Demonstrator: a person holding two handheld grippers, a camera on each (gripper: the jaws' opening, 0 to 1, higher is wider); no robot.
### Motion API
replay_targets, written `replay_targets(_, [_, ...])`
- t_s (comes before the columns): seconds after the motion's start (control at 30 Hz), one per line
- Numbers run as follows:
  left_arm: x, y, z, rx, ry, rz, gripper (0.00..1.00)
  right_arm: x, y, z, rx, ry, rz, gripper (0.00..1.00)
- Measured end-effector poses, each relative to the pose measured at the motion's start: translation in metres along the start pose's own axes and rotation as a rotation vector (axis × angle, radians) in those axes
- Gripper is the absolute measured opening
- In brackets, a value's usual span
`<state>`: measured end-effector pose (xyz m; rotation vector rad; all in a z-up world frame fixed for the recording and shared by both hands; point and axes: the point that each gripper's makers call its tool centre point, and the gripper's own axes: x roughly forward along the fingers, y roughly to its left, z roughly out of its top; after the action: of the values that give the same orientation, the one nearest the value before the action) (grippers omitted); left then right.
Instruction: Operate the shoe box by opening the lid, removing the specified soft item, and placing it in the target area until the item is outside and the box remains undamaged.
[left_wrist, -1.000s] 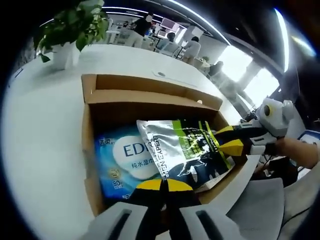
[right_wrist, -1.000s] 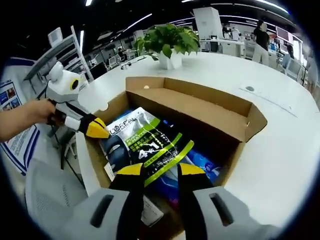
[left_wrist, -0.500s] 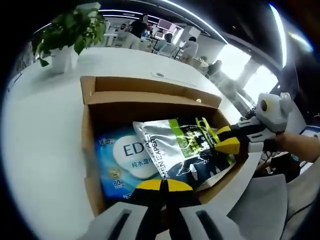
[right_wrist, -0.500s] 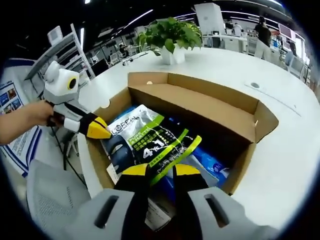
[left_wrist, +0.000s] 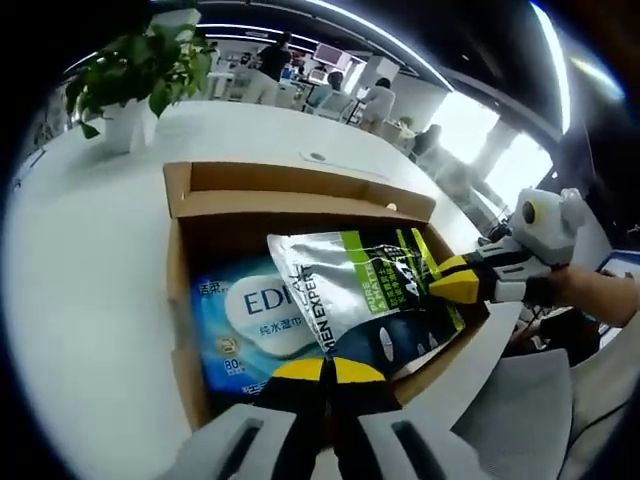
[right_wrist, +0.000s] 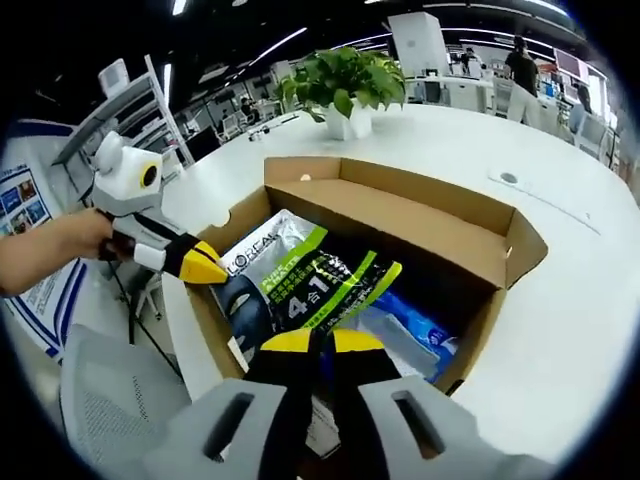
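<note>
An open cardboard shoe box (left_wrist: 300, 182) (right_wrist: 400, 200) lies on a white table. Inside, a silver, green and black soft pouch (left_wrist: 360, 300) (right_wrist: 300, 285) tilts up over a blue wipes pack (left_wrist: 250, 320) (right_wrist: 415, 325). My right gripper (right_wrist: 322, 342) is shut on the pouch's near edge; from the left gripper view the right gripper (left_wrist: 452, 282) pinches the pouch's right side. My left gripper (left_wrist: 325, 370) is shut, its tips against the box's near wall. In the right gripper view the left gripper (right_wrist: 205, 265) touches the box's left wall beside the pouch's corner.
A potted plant (left_wrist: 140, 70) (right_wrist: 340, 85) stands on the table (left_wrist: 80, 250) (right_wrist: 580, 260) beyond the box. A grey chair (left_wrist: 520, 410) (right_wrist: 110, 400) sits off the table's edge. A hand (right_wrist: 60, 245) holds the left gripper. People are far behind.
My right gripper's jaws have closed onto the pouch's edge, and the pouch has tipped up a little higher out of the box. The left gripper stays at the box wall.
</note>
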<state>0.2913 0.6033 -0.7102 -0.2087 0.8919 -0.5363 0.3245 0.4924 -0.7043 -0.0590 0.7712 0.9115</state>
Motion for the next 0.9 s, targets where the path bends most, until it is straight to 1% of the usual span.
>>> replay_targets(0.1, [-0.002, -0.004, 0.003, 0.012, -0.003, 0.001, 0.00, -0.006, -0.001, 0.003, 0.012, -0.012, -0.006, 0.03])
replay_targets(0.3, [-0.003, -0.021, 0.014, 0.040, -0.012, -0.010, 0.00, -0.020, -0.008, 0.007, 0.050, -0.036, -0.023, 0.02])
replay_targets(0.47, [-0.001, -0.034, 0.021, 0.056, -0.009, -0.019, 0.00, -0.037, -0.017, 0.010, 0.087, -0.057, -0.045, 0.01])
replay_targets(0.6, [0.005, -0.049, 0.023, 0.074, 0.001, -0.035, 0.00, -0.050, -0.025, 0.009, 0.106, -0.061, -0.059, 0.00])
replay_targets(0.73, [0.012, -0.065, 0.027, 0.081, 0.003, -0.056, 0.00, -0.064, -0.036, 0.005, 0.131, -0.059, -0.083, 0.00])
replay_targets(0.83, [0.017, -0.075, 0.029, 0.088, 0.007, -0.067, 0.00, -0.075, -0.044, 0.000, 0.166, -0.060, -0.095, 0.00])
replay_targets(0.9, [0.020, -0.083, 0.031, 0.091, 0.008, -0.077, 0.00, -0.080, -0.048, -0.002, 0.169, -0.060, -0.101, 0.00])
